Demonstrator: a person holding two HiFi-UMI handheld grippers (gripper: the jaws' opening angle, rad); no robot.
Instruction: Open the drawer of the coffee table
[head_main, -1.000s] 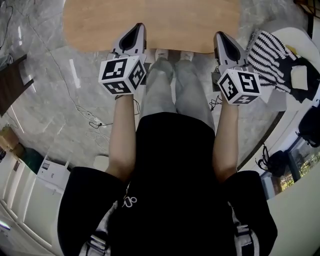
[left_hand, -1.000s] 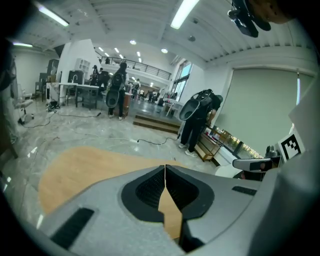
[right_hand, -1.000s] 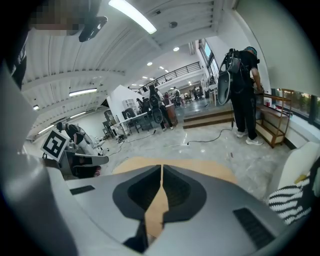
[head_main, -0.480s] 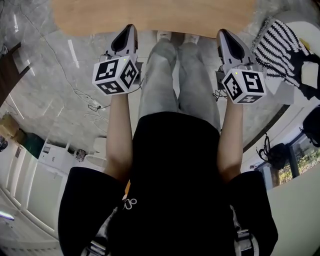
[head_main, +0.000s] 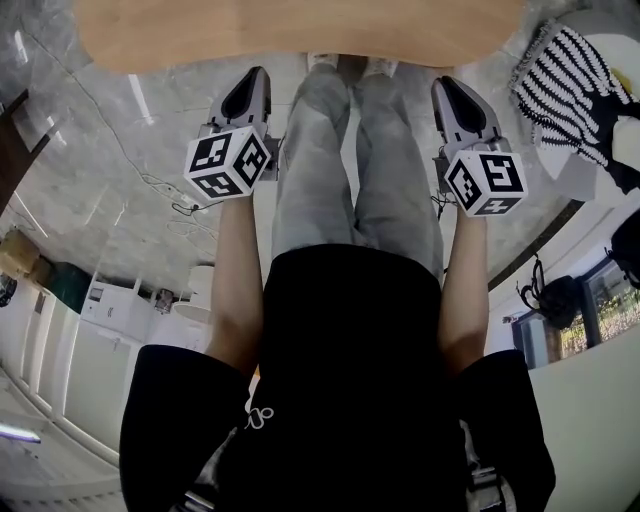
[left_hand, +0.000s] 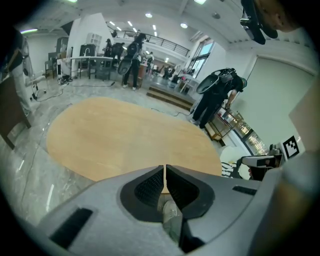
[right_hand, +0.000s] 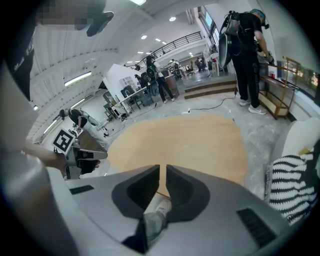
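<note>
The coffee table (head_main: 300, 30) shows only as a light wooden oval top along the head view's upper edge; no drawer is visible in any view. My left gripper (head_main: 257, 75) is shut and empty, just short of the table's near edge. My right gripper (head_main: 446, 84) is also shut and empty, level with it on the other side of the person's legs (head_main: 350, 150). In the left gripper view the shut jaws (left_hand: 164, 172) point over the table top (left_hand: 130, 135). The right gripper view shows its shut jaws (right_hand: 163, 172) before the same top (right_hand: 185, 145).
A black-and-white striped cloth (head_main: 560, 85) lies on a white seat at the right. Cables (head_main: 165, 190) trail over the marble floor at the left. White cabinets (head_main: 90, 330) stand at the lower left. People (left_hand: 215, 100) stand beyond the table.
Both grippers have sunk lower: their tips overlapped the table's near edge before and now sit short of it. The jaws stayed shut throughout.
</note>
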